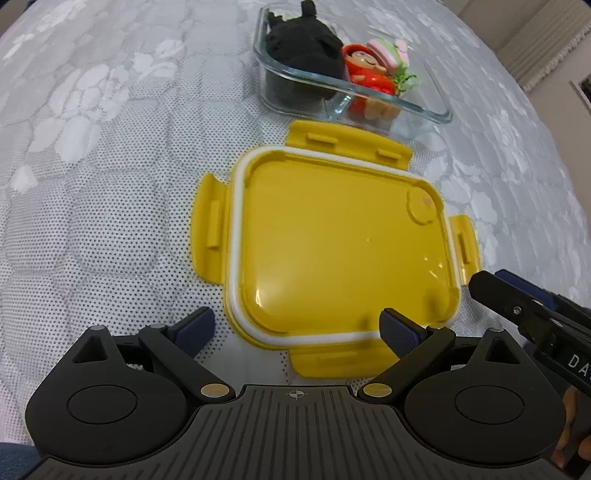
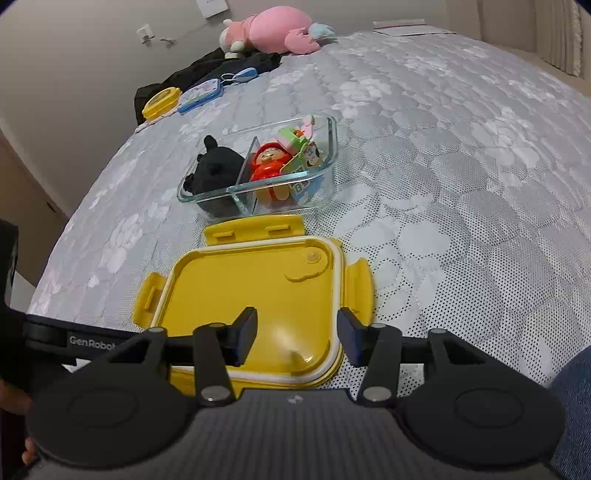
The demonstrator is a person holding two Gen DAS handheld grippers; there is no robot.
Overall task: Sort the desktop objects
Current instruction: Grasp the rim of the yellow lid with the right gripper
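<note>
both tongs are spread wide and holding nothing. the left gripper (image 1: 297,328) hovers over the near edge of the yellow lid (image 1: 340,251), which lies flat on the quilted bedspread (image 1: 110,184). the right gripper (image 2: 297,334) hangs over the lid's near right part. just beyond sits the glass container (image 2: 258,166) with a black plush (image 2: 218,166) and red figure (image 2: 267,164) inside.

Support surface: bed, grey-white quilted mattress cover (image 2: 443,155) with pale floral pattern and dotted mesh.

Landmark: clear glass two-compartment container (image 2: 325,162), resting on the bed.

Just in front of container: square yellow plastic lid (image 2: 251,295) with white seal, lying flat, latches splayed.

Well behind container, at far edge: black cloth (image 2: 207,66), pink plush toy (image 2: 273,31), blue-rimmed flat case (image 2: 201,95), small yellow lid (image 2: 160,101).
</note>
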